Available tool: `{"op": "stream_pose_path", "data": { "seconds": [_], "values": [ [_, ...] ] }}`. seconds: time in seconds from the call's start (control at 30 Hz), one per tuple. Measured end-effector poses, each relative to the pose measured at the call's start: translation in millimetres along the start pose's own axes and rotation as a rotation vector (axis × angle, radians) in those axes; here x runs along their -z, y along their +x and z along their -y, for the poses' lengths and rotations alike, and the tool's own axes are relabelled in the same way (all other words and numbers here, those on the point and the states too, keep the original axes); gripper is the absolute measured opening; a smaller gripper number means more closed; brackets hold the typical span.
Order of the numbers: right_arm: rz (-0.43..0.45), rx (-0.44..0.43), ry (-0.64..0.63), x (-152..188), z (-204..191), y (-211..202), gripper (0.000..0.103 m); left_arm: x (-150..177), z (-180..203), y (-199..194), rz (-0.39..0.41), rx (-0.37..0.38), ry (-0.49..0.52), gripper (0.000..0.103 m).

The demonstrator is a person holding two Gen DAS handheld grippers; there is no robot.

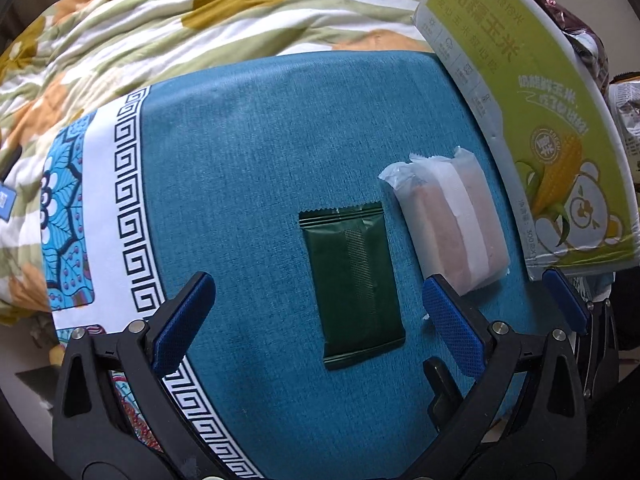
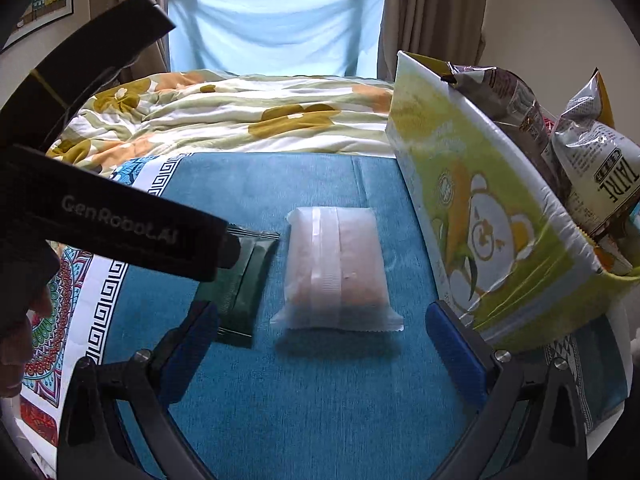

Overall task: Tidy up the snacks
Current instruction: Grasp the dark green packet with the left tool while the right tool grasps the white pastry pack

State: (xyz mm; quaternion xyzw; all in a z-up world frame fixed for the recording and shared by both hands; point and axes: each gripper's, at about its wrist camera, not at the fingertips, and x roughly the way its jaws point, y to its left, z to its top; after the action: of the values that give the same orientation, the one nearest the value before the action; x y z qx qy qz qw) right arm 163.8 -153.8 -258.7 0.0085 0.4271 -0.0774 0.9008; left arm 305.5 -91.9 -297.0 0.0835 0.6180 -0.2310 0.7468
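A dark green snack packet (image 1: 354, 284) lies flat on the blue tablecloth (image 1: 248, 152). A white translucent snack pack (image 1: 452, 220) lies just right of it. My left gripper (image 1: 316, 320) is open and empty, its fingers either side of the green packet and just above it. In the right wrist view my right gripper (image 2: 324, 344) is open and empty, just short of the white pack (image 2: 336, 268). The green packet (image 2: 240, 288) is partly hidden there by the left gripper's body. A green-and-white box (image 2: 484, 216) at the right holds several snack bags (image 2: 592, 176).
A floral quilt (image 2: 240, 116) on a bed lies beyond the table's far edge. The box (image 1: 532, 100) stands at the table's right edge, close to my right gripper's right finger. The cloth's patterned border (image 1: 124, 208) runs along the left. A curtained window (image 2: 276, 12) is behind.
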Motion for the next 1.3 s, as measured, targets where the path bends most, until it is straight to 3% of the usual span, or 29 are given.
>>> {"op": "stream_pose_path", "data": {
  "seconds": [0.1,0.13,0.2,0.4,0.5,0.57,1.0,1.13,1.3],
  "values": [
    [-0.001,0.013,-0.016,0.5,-0.1,6.6,0.103,-1.9,8.6,18.7,-0.044,-0.026,0.016,0.101],
    [-0.004,0.012,-0.018,0.7,0.7,9.1,0.102,-1.8,10.3,23.7,-0.057,-0.028,0.014,0.095],
    [-0.021,0.013,-0.018,1.6,2.9,14.5,0.094,-1.3,16.7,26.8,-0.046,-0.055,0.04,0.094],
    [-0.038,0.006,-0.018,0.4,10.7,24.2,0.092,-0.7,14.0,30.5,-0.051,-0.135,0.066,0.087],
    [-0.04,0.001,-0.017,0.8,14.2,26.9,0.092,-1.9,4.8,27.9,-0.051,-0.137,0.055,0.085],
    [-0.037,-0.022,-0.02,1.1,11.4,28.4,0.092,-2.8,-0.6,24.1,-0.044,-0.138,0.045,0.077],
    [-0.076,-0.024,-0.046,-14.7,5.6,56.8,0.077,-2.5,-0.8,16.3,-0.043,-0.134,0.078,0.061],
    [-0.091,-0.03,-0.041,-19.9,6.4,63.2,0.076,-0.2,6.2,12.5,-0.033,-0.133,0.099,0.045],
    [-0.103,-0.02,-0.053,-19.8,4.8,63.7,0.075,0.9,6.9,9.6,-0.033,-0.115,0.107,0.042]
  ]
}}
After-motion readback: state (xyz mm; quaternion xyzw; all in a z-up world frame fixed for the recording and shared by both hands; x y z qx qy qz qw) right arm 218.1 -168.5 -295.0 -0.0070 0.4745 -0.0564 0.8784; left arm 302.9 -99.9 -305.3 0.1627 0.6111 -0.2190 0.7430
